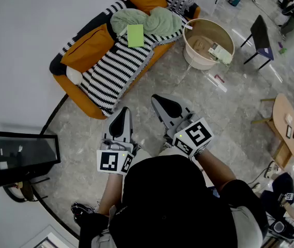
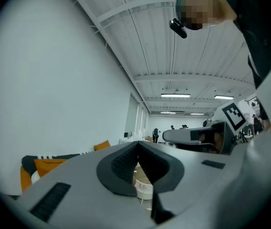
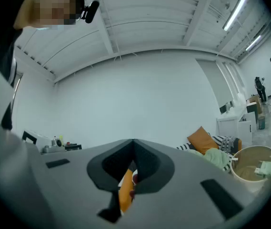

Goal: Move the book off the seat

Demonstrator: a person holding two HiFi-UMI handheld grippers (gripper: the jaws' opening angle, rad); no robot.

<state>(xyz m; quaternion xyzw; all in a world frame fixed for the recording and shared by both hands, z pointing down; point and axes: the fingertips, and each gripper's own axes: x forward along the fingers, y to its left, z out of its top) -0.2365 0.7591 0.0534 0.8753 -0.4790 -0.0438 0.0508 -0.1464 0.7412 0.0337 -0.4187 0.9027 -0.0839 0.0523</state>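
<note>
The book [image 1: 135, 35] is a flat light-green square. It lies on the black-and-white striped blanket [image 1: 115, 66] that covers the orange sofa's seat [image 1: 77, 94], next to a crumpled green blanket [image 1: 152, 20]. Both grippers hang close to the person's body, well short of the sofa, over the grey floor. My left gripper [image 1: 121, 111] [image 2: 137, 143] has its jaws together with nothing between them. My right gripper [image 1: 157, 98] [image 3: 133, 141] is also shut and empty. In the right gripper view I see the sofa's orange cushion [image 3: 202, 140], but I cannot make out the book.
A round beige basket [image 1: 209, 43] [image 3: 254, 168] with items in it stands right of the sofa. A dark chair [image 1: 260, 35] and a small wooden table [image 1: 286, 123] are at the right. A black monitor on a stand [image 1: 25, 151] is at the left wall.
</note>
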